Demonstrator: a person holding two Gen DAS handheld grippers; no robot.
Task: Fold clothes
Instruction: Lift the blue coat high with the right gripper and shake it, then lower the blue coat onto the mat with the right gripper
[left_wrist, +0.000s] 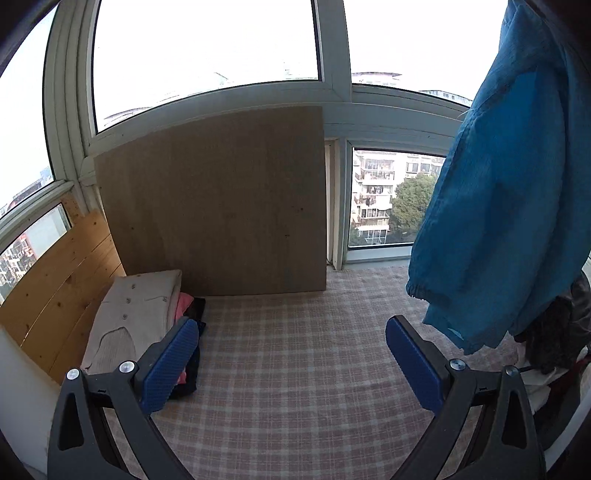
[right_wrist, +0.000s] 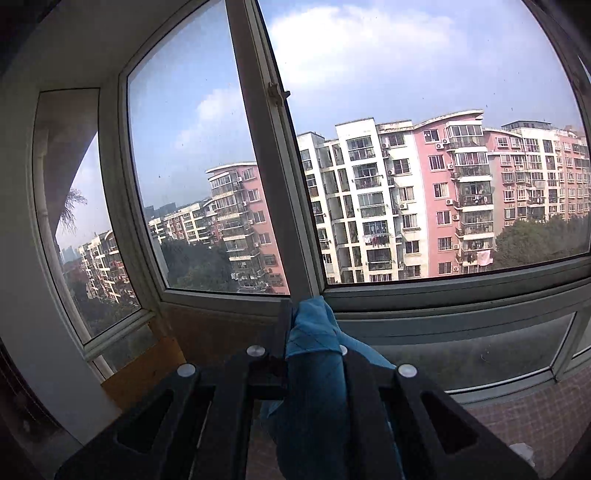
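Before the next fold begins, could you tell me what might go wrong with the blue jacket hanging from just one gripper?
1. The right gripper pinches only a small bunch of the blue jacket, so the cloth could slip out.
2. The left gripper is open and empty over the checked sheet; the jacket hangs bunched, so it may land crumpled.
3. Its hem dangles beside an unfolded clothes pile and could snag it.

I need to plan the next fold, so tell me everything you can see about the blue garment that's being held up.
The blue garment is a teal-blue jacket-like piece of thin, crinkled fabric. It hangs in the air at the right of the left wrist view, above the checked cloth surface, with a gathered elastic cuff at its lower left edge. The right gripper is shut on a bunched fold of it. The left gripper is open and apart from it.
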